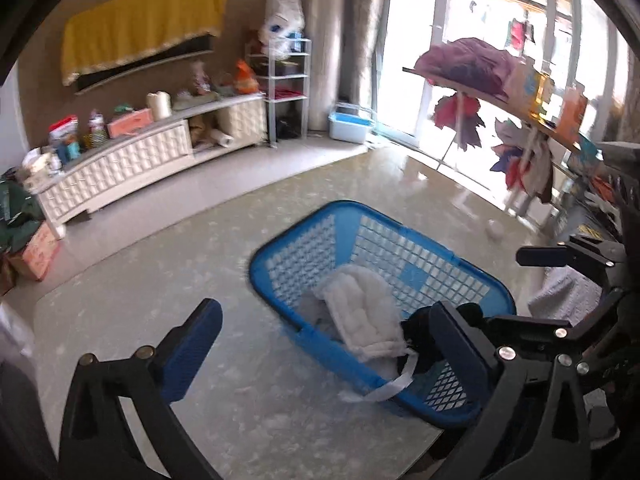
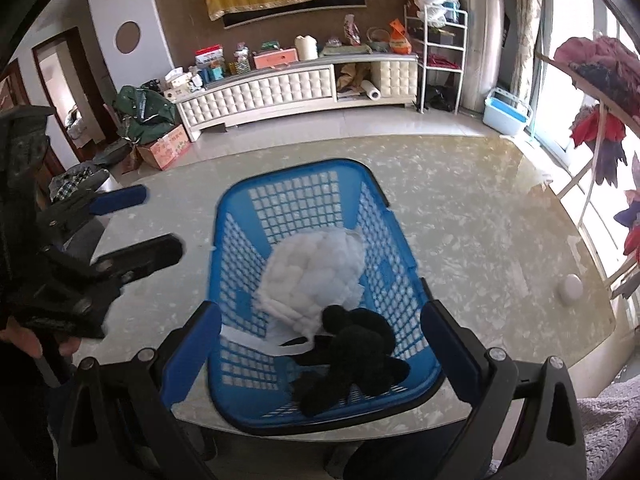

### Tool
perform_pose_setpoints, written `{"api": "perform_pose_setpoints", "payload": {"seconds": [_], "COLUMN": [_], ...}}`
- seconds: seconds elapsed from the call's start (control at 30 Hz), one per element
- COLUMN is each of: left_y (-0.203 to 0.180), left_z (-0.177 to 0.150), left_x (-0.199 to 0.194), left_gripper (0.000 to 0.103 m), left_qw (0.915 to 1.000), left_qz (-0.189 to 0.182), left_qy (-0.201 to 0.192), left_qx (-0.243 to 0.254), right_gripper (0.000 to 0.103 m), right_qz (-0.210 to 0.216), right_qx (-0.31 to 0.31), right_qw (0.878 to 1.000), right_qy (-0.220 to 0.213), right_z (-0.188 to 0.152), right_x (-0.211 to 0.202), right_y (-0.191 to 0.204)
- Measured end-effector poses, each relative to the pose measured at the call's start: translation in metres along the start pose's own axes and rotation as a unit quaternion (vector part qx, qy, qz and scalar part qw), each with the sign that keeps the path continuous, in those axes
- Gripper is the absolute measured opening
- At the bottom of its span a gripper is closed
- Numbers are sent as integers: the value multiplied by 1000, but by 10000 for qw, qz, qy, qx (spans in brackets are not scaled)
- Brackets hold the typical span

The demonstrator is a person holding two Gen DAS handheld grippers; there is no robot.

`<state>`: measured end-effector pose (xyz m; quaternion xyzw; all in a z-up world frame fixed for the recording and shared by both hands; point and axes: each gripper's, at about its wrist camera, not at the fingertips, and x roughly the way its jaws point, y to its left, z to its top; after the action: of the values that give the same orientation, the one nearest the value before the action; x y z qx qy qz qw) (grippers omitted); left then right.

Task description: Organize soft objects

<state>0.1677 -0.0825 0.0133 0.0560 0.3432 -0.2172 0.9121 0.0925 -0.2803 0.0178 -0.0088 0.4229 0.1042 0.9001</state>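
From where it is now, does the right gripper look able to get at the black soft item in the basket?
Probably yes. The right gripper is open above the blue basket, whose top is open, and the black soft item lies uncovered beside the white padded piece.

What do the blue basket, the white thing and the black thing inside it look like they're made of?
Blue basket: moulded plastic by the look, smooth, its walls and floor a rigid open lattice.
White thing: soft quilted fabric, probably padded, puffed in small squares, with a flat white strap trailing from it.
Black thing: matte, fuzzy fabric, perhaps fleece or knit; it lies limp and crumpled.
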Motion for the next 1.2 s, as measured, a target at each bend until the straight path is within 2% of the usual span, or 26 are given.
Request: {"api": "perform_pose_setpoints", "payload": {"seconds": [0.23,0.5,0.67,1.2], "left_y": [11,16,21,18], "left_z": [-21,-39,-45,-48], "left_x": [-47,-77,-84,-83], "left_gripper": [103,103,103,103], "left_qw": [9988,9978,9977,9978], "left_qz": [189,453,323,343], "left_qy": [-286,-350,-372,-260], "left_qx": [-359,-324,-463,-506], "right_gripper": [100,100,100,100], "right_qz": [14,126,105,-14], "right_qx": [-238,-447,-575,-626], "right_qw": [9989,9967,9963,9961], "right_qy": [-412,-663,-637,-627], "right_z": [-2,-6,-10,-13], "right_x": [-18,-31,-26,-27], "right_y": [31,62,73,76]}}
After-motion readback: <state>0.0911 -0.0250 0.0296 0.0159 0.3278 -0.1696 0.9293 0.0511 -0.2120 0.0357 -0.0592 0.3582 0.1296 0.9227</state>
